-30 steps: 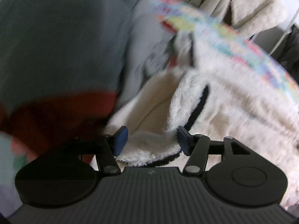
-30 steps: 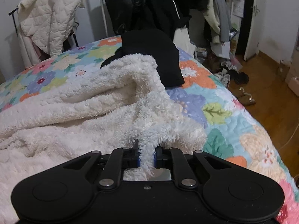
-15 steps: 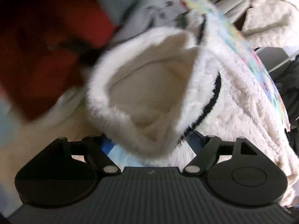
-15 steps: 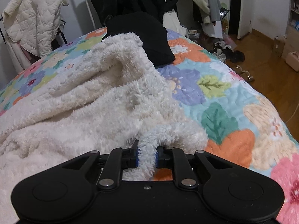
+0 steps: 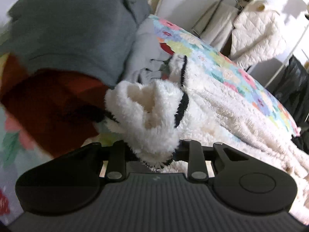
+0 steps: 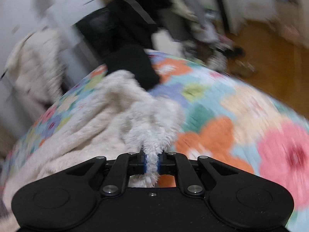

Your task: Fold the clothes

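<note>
The fluffy cream-white fleece garment with black edging (image 5: 202, 104) lies sprawled across the flower-patterned quilt in pastel colours (image 5: 227, 65), and both tools have hold of it. In the left wrist view a bunched, cuff-like end of the fleece rises right at the near edge, gathered between the arms of the left gripper (image 5: 154, 152); the fabric hides the fingertips, so it looks like a grasp on that bundle, though how tightly the jaws press cannot be told for sure. A strip of black edging curls down the right side of that bundle. To the left and behind it, a person's grey top (image 5: 73, 29) and dark red garment below it (image 5: 50, 106) fill the frame, blurred. Far right, a cream quilted jacket (image 5: 256, 36) hangs against the white wall.

Over in the right wrist view, the right gripper (image 6: 151, 163) is clamped tight on a narrow ridge of the fleece (image 6: 108, 116), blue pads squeezing it from both sides. The fleece spreads away to the left, the quilt (image 6: 241, 119) bare to the right. A black folded cloth (image 6: 133, 65) sits at the far end, touching the fleece. Beyond, a wooden floor (image 6: 270, 61), heavily smeared.
</note>
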Action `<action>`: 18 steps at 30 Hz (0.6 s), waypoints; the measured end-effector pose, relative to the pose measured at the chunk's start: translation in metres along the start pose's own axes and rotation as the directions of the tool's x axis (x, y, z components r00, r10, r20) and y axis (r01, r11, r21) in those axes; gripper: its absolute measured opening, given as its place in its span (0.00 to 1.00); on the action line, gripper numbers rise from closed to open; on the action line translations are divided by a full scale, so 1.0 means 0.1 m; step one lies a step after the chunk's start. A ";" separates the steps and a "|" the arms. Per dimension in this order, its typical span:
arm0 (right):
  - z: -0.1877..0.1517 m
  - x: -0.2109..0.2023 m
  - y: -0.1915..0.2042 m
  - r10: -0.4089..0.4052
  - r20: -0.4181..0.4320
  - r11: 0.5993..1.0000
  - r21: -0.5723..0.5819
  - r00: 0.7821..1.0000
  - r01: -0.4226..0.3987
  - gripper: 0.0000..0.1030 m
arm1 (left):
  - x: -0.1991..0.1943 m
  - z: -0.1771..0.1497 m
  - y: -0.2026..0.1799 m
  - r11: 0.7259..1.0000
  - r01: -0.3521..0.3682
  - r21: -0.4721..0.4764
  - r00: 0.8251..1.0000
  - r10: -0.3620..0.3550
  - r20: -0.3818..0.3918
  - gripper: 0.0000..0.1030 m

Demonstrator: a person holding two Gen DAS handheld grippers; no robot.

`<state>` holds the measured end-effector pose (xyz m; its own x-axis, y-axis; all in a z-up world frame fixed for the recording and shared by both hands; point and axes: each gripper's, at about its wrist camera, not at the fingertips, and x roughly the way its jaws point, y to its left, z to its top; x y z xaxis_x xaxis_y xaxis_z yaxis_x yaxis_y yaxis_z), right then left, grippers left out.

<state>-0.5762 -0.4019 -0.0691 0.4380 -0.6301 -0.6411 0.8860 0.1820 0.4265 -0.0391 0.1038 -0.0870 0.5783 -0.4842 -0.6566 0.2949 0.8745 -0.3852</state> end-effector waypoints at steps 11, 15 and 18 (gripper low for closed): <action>0.27 -0.54 -0.10 -0.003 0.068 0.995 0.099 0.998 -0.004 0.06 | -0.34 0.14 0.06 0.999 0.034 0.015 0.998 -0.035 0.061 0.25; 0.55 0.10 0.08 0.068 0.019 0.996 0.062 0.998 -0.069 0.07 | -0.06 0.33 -0.07 0.992 0.121 0.023 0.988 -0.123 0.096 0.25; 0.84 0.59 0.42 0.090 -0.055 0.994 -0.058 0.994 -0.093 0.07 | 0.32 0.58 -0.22 0.989 0.147 0.025 0.980 -0.149 0.129 0.25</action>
<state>-0.5259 -0.4948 -0.0352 0.5236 -0.5691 -0.6340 0.8486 0.2831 0.4468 0.0166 0.0707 -0.0616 0.6211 -0.6013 -0.5028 0.3959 0.7943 -0.4608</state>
